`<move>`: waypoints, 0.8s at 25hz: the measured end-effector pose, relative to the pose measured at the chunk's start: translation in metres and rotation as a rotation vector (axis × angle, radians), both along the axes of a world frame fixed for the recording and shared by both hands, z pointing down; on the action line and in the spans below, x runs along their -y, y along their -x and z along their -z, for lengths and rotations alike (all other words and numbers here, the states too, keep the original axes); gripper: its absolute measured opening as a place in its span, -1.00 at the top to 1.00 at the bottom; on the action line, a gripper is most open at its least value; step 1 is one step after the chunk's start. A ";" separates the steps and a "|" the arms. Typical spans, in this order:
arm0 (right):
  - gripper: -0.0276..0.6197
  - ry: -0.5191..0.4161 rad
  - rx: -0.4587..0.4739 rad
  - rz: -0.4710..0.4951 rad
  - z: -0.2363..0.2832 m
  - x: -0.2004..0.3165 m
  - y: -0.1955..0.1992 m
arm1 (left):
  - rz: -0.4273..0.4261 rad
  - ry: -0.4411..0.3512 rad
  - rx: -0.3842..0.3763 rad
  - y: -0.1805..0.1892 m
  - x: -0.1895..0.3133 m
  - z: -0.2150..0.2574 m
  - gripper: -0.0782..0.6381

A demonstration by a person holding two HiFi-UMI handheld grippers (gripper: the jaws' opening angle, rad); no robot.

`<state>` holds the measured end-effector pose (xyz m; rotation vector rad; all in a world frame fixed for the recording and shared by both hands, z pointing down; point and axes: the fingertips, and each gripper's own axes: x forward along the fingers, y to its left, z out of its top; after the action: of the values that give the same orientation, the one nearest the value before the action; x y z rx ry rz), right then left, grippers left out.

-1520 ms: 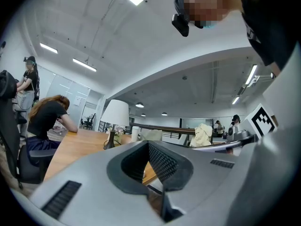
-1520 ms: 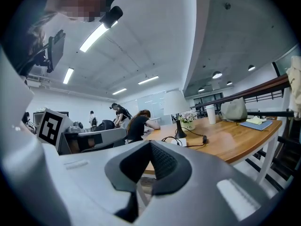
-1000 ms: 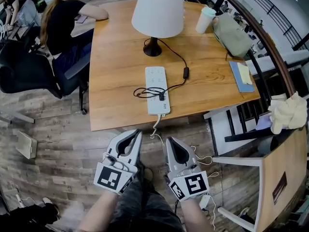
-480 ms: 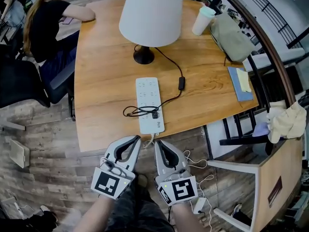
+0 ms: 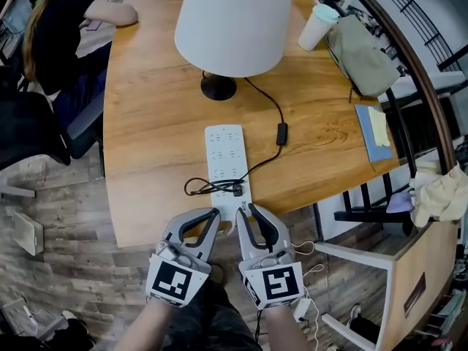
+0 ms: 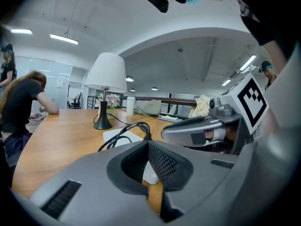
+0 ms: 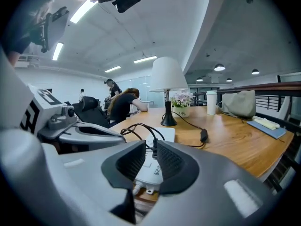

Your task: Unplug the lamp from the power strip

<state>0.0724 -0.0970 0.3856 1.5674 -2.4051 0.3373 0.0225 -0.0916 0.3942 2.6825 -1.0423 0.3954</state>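
A lamp [image 5: 232, 22] with a white shade and a black base stands on the wooden table [image 5: 153, 145]. Its black cord [image 5: 271, 101], with an inline switch, runs to a black plug [image 5: 238, 189] seated in the near end of the white power strip [image 5: 225, 159]. Both grippers hover side by side at the table's near edge, just short of the strip. My left gripper [image 5: 213, 213] is shut and holds nothing. On my right gripper [image 5: 246, 210] a narrow gap stands between the pads, and in the right gripper view the plug [image 7: 154, 148] shows through it, farther off.
A person [image 5: 55, 28] sits at the table's far left on a black chair [image 5: 29, 130]. A paper cup [image 5: 316, 26], a grey-green bag [image 5: 362, 53] and a blue notebook [image 5: 374, 131] lie at the right. A railing and a chair [image 5: 365, 218] stand right of the table.
Both grippers have moved forward to the table's near edge, close to the strip's plug end. The head view has come nearer the table. The lamp and strip have not moved.
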 end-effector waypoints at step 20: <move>0.65 0.181 -0.014 -0.057 -0.039 0.043 0.005 | -0.092 0.047 0.208 -0.014 0.025 -0.042 0.79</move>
<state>0.0672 -0.1398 0.4246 1.5538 -2.2518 0.5378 0.0361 -0.1168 0.4360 2.6981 -0.9505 0.7215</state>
